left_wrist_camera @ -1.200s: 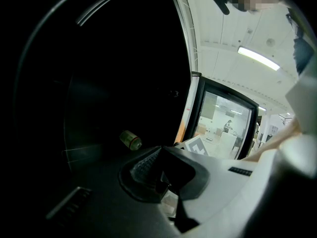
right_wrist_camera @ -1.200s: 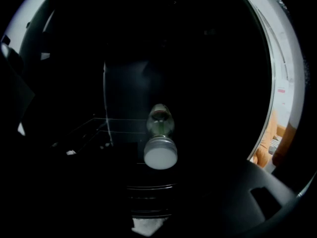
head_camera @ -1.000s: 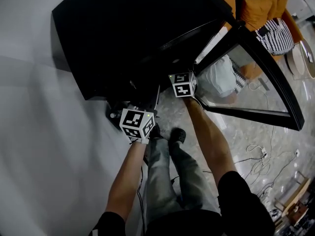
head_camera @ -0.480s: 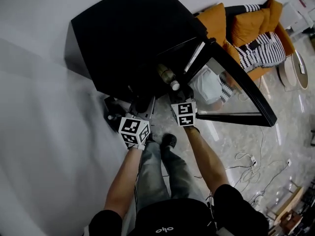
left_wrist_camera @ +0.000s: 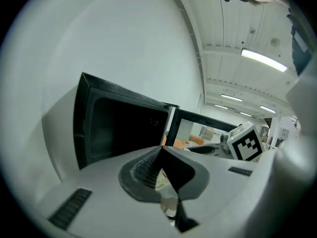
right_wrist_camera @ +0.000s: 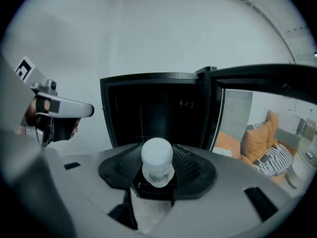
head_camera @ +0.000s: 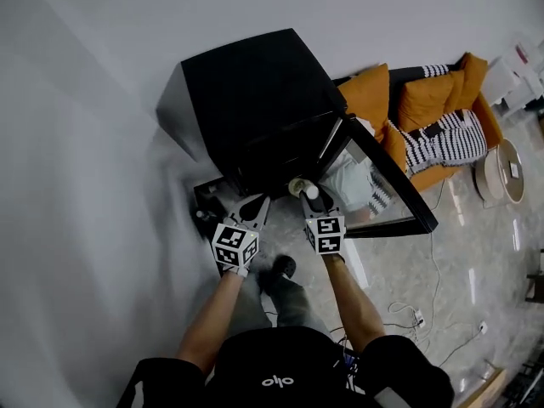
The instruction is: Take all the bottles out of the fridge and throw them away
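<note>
A black mini fridge [head_camera: 255, 100] stands against the white wall, its glass door [head_camera: 387, 189] swung open to the right. My right gripper [head_camera: 310, 197] is in front of the opening, shut on a pale bottle [head_camera: 303, 187] with a white cap. In the right gripper view the bottle [right_wrist_camera: 157, 163] stands upright between the pads, cap on top, with the dark fridge interior [right_wrist_camera: 153, 108] behind it. My left gripper [head_camera: 254, 204] hangs beside it to the left, jaws shut with nothing in them. The left gripper view shows those closed jaws and the fridge [left_wrist_camera: 119, 128] beyond.
An orange sofa with striped cushions [head_camera: 425, 113] stands behind the open door, and a round table [head_camera: 498, 173] sits further right. Cables and a power strip [head_camera: 418, 317] lie on the floor at the right. A dark low object [head_camera: 204, 204] sits on the floor left of the fridge.
Both grippers have risen and drawn back from the fridge opening. The right one has brought the bottle out with it. The view is now higher and further from the fridge.
</note>
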A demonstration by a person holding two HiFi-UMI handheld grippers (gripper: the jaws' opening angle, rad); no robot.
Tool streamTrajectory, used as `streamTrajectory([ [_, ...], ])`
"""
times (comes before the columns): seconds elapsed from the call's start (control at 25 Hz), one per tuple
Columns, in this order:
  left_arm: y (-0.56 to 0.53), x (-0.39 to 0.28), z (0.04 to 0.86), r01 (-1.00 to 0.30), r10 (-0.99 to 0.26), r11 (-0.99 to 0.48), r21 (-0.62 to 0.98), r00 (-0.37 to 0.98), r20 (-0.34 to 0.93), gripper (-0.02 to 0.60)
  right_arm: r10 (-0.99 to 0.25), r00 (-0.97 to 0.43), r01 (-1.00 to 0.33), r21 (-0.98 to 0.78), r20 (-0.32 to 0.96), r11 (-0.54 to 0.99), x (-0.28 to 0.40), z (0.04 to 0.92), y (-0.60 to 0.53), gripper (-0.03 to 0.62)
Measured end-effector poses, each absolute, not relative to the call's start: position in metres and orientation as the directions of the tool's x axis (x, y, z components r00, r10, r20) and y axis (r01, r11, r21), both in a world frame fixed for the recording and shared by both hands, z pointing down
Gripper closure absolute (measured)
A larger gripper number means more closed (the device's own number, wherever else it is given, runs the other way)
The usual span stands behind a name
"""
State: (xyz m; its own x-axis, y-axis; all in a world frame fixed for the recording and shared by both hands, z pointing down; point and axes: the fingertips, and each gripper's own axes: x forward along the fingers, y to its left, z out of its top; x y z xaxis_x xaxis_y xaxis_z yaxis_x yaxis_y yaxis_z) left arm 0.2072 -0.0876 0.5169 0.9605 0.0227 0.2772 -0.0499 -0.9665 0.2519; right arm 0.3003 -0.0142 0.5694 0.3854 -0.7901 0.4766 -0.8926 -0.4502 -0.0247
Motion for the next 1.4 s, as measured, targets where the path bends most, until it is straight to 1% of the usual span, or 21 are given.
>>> streamTrajectory([
  [0.2, -0.107, 0.161, 0.487, -0.122, -0.056, -0.965, 0.231, 0.96, 0.274, 0.575, -0.817, 0.344, -0.915, -0.03, 0.462, -0.402, 0.27, 0.528, -0.016, 0.398],
  [0.36, -0.129, 0.117, 0.475, -0.199, -0.136, -0.953, 0.228, 0.955, 0.263, 0.575, -0.849, 0.277, -0.947, -0.025, 0.45, -0.322, 0.232, 0.508, -0.037, 0.398],
  [0.64, -0.156, 0.029, 0.457, -0.335, -0.281, -0.916, 0.22, 0.928, 0.245, 0.575, -0.899, 0.129, -0.988, -0.025, 0.42, -0.153, 0.145, 0.484, -0.086, 0.398],
  [0.92, -0.166, -0.056, 0.44, -0.468, -0.421, -0.854, 0.228, 0.878, 0.228, 0.575, -0.915, -0.023, -0.999, -0.034, 0.402, 0.01, 0.054, 0.466, -0.116, 0.398],
  [1.12, -0.166, -0.087, 0.437, -0.514, -0.469, -0.828, 0.224, 0.854, 0.224, 0.575, -0.911, -0.095, -0.995, -0.031, 0.401, 0.09, 0.014, 0.462, -0.126, 0.398],
  [1.4, -0.176, -0.104, 0.435, -0.571, -0.524, -0.791, 0.219, 0.818, 0.237, 0.575, -0.894, -0.17, -0.984, -0.03, 0.415, 0.173, 0.001, 0.463, -0.14, 0.398],
])
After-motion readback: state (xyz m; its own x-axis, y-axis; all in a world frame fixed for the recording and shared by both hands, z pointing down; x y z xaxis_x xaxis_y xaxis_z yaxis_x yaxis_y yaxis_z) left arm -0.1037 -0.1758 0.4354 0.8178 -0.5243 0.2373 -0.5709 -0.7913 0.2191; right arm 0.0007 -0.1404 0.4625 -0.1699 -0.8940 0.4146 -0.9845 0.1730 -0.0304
